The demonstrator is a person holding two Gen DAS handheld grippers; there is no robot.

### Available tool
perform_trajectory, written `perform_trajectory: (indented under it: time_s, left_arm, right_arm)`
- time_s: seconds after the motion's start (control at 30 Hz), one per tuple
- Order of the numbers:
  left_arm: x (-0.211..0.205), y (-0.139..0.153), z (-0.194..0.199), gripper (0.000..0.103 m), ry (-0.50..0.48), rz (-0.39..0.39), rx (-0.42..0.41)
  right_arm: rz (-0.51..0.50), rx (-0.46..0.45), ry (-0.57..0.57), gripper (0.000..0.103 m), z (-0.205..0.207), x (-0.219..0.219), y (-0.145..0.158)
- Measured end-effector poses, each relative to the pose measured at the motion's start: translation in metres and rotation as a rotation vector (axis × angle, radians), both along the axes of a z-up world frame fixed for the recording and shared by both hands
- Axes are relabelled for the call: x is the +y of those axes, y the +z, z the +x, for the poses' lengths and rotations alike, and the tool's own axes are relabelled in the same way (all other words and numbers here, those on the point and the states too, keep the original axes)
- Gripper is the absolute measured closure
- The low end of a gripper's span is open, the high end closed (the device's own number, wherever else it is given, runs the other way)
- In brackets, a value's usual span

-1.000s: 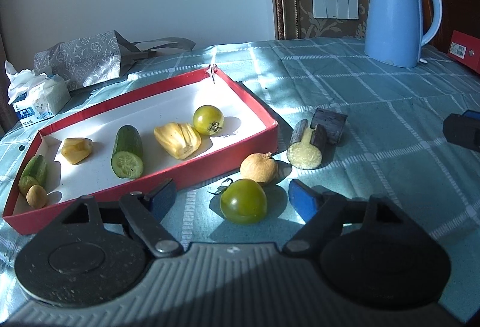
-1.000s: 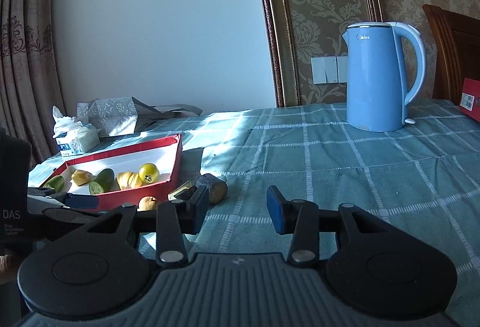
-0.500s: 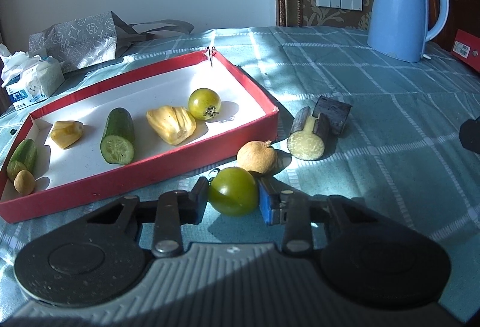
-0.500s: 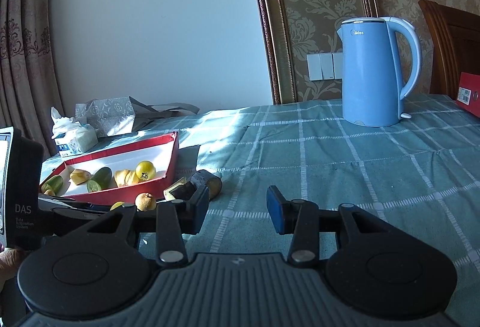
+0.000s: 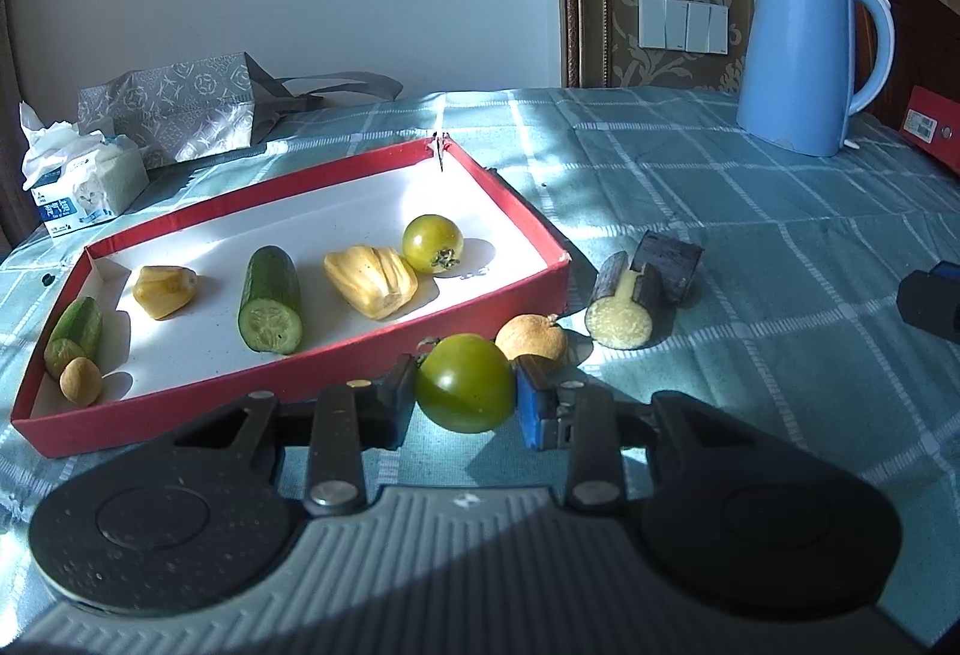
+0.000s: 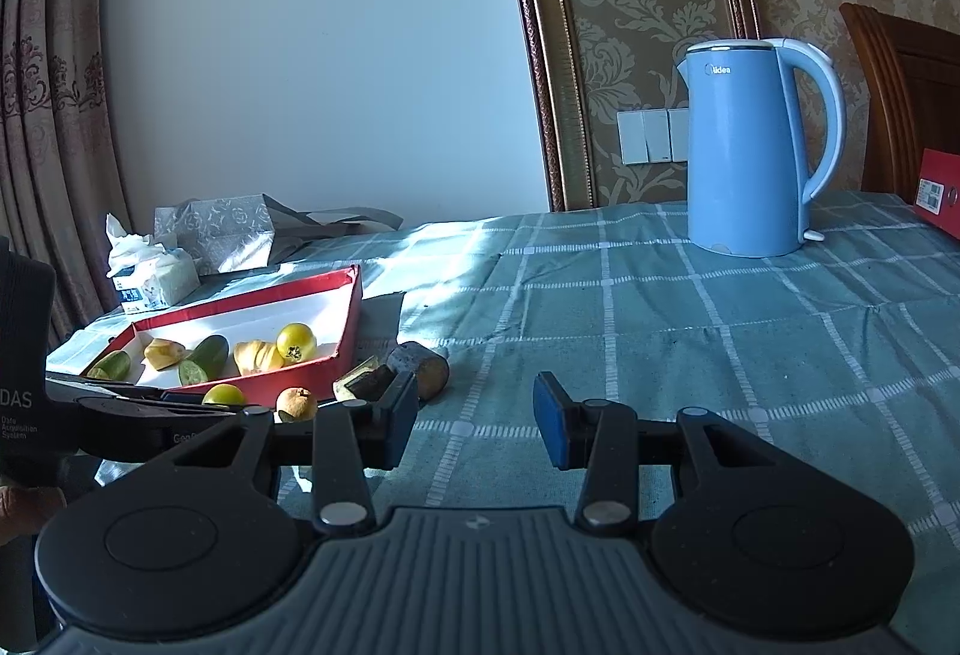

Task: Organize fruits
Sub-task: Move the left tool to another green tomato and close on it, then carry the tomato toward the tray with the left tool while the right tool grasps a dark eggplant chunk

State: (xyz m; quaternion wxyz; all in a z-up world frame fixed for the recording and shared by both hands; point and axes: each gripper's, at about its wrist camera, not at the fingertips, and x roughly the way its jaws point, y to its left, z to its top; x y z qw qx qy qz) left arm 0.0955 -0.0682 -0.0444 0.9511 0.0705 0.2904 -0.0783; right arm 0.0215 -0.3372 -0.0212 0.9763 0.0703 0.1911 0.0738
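Clearly "Midea" on kettle (image 6: 744, 156); left fingers (image 5: 401, 395) clamp green tomato (image 5: 465, 382); right fingers (image 6: 555, 421) apart, perhaps empty.

Both wrist views low, share red box (image 5: 360, 367).

Right wrist view: left gripper (image 6: 180, 406) mostly masked by the right gripper's own body; green tomato (image 6: 223, 394) shows only its top above those dark fingers. A hand (image 6: 27, 505) is cut off at the left edge. Red box (image 6: 939, 196) clipped by the right edge, label print too small to read.

Left wrist view: right gripper (image 5: 930, 298) only a dark corner at the right edge. Tissue pack (image 5: 81, 175) lettering illegible. Counter (image 5: 750, 247) underside of tomato hidden.
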Motion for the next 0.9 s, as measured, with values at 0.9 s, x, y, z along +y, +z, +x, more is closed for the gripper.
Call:
perform_trajectory:
  time_s: [0.9]
  left_arm:
    - [0.041, 0.035, -0.013, 0.071, 0.094, 0.033, -0.118]
  right_arm:
    - [-0.257, 0.072, 0.175, 0.062, 0.077, 0.05, -0.007]
